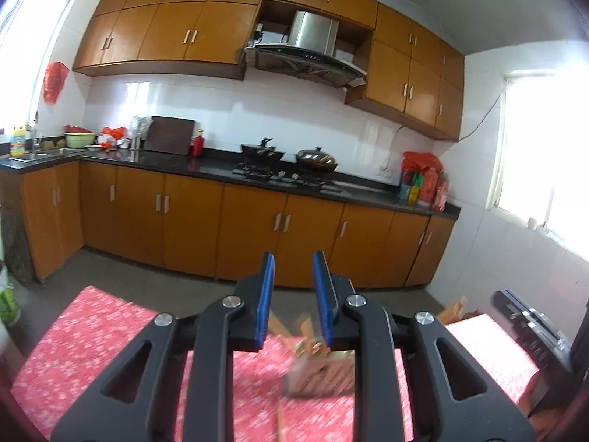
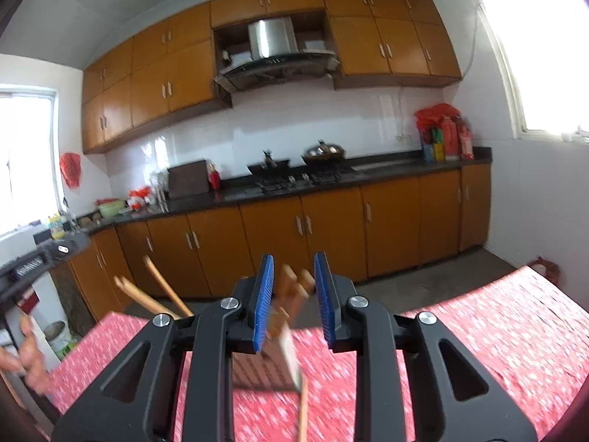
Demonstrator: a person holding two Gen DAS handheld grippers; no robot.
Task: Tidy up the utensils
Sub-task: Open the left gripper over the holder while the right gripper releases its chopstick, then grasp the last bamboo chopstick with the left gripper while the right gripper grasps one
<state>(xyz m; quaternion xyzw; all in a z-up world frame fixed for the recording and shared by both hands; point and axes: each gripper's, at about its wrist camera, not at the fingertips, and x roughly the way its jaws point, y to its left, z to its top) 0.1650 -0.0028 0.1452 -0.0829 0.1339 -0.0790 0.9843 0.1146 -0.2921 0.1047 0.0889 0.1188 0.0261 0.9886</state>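
Observation:
A blurred wooden utensil holder [image 1: 320, 372] stands on the red patterned tablecloth [image 1: 92, 331], just below and beyond my left gripper [image 1: 293, 258]. Its blue pads are apart with nothing between them. In the right wrist view the same holder [image 2: 265, 364] sits under my right gripper [image 2: 293, 259], which is also open. Wooden handles [image 2: 294, 283] rise from the holder and show in the gap between the pads, farther off and untouched. Two more wooden handles [image 2: 162, 287] lean to the left. A wooden stick [image 2: 302, 412] lies on the cloth [image 2: 478, 331] in front of the holder.
Beyond the table runs a dark kitchen counter [image 1: 206, 165] with brown cabinets, a stove with two pans [image 1: 316, 158] and a sink at the left. The black body of the left gripper [image 2: 36, 261] and a person's hand [image 2: 25, 350] show at the left edge.

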